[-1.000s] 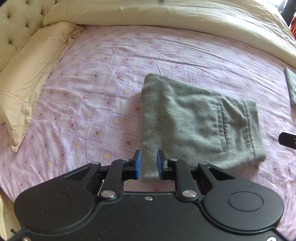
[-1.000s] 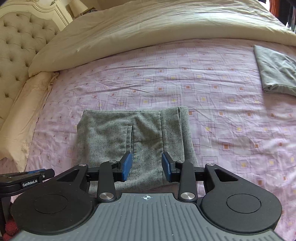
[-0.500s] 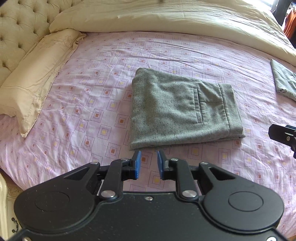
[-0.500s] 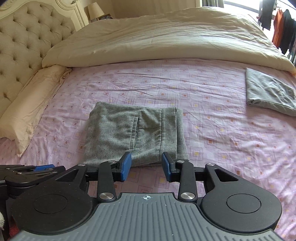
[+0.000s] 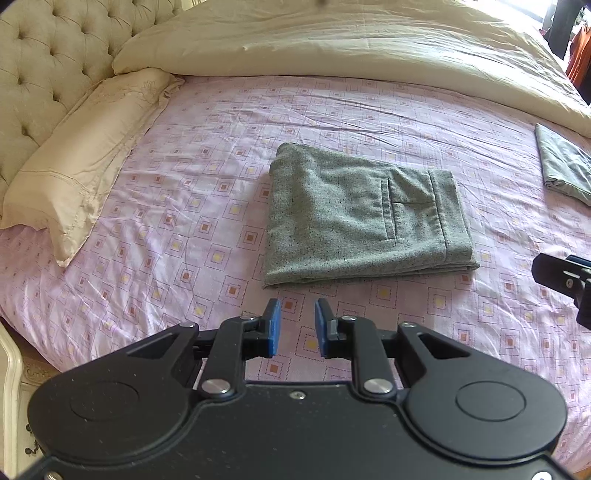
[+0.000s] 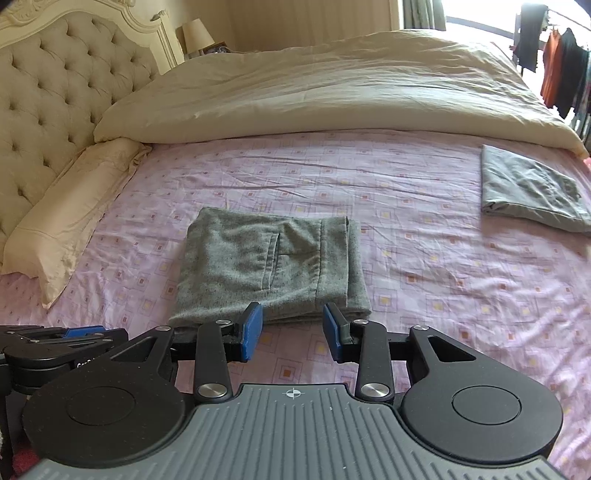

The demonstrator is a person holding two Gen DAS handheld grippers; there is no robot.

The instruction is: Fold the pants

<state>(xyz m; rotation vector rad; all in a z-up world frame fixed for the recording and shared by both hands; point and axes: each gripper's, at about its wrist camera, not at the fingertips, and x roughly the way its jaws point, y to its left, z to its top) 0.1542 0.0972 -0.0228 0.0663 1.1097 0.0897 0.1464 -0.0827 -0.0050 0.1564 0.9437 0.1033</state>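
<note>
Both grippers have backed off the folded pants (image 5: 364, 218). Left gripper (image 5: 297, 325): jaws a narrow gap apart, nothing between them but sheet; a second ago the near left corner of the cloth sat between its pads, now that corner lies flat and clear of the tips. Right gripper (image 6: 291, 328): jaws moderately apart, empty, tips just short of the near edge, where earlier they straddled it.

Pants rest mid-bed on the pink patterned sheet (image 5: 184, 206) as a compact rectangle, back pocket up, layers stacked evenly. Judgement: fold looks finished, hands retreating (no corner left trailing that I can see).

View differences: right wrist shows the second folded grey garment (image 6: 528, 192) whole, plus lamp (image 6: 197, 35) and hanging clothes (image 6: 565, 77); left wrist clips that garment at the frame edge but shows the pillow (image 5: 81, 162) more fully and the stacked layers along the near edge.
</note>
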